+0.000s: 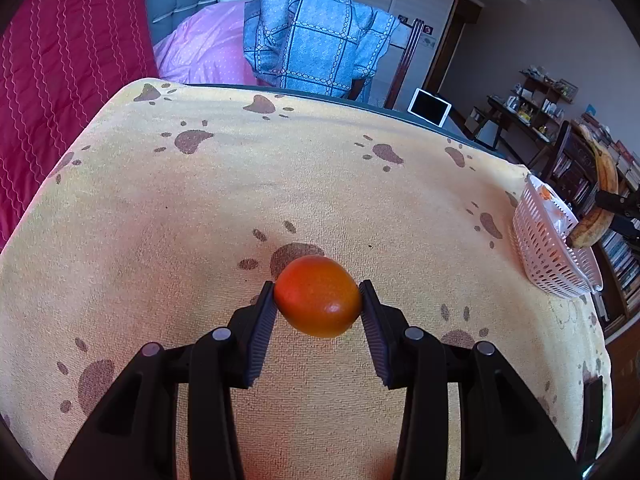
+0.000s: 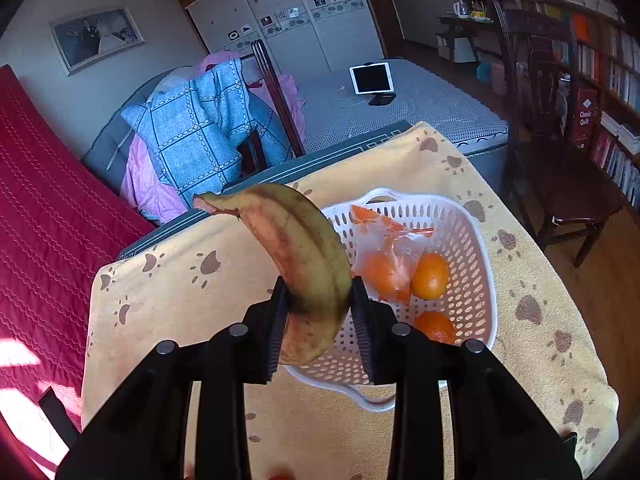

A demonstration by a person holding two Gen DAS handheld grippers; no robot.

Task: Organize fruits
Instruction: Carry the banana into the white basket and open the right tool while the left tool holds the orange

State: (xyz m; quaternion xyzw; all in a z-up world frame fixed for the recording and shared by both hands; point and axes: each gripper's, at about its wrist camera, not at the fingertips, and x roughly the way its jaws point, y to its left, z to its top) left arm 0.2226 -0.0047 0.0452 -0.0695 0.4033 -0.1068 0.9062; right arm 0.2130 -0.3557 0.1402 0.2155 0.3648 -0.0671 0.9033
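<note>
While my left gripper [image 1: 318,298] is clamping an orange-red fruit [image 1: 318,297] between its pads, lifted above the paw-print cloth [image 1: 224,208] and well apart from the white basket [image 1: 548,248], my right gripper [image 2: 319,304] is pinching a spotted banana [image 2: 308,268] near its lower end. The banana is hanging just beside the basket's [image 2: 476,292] near-left rim, curving up and away. Inside the basket, oranges [image 2: 430,276] and a clear plastic bag [image 2: 394,248] are lying.

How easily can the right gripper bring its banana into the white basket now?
Probably easily: the right gripper holds the banana just above the basket rim, and the basket's open top has nothing over it.
</note>
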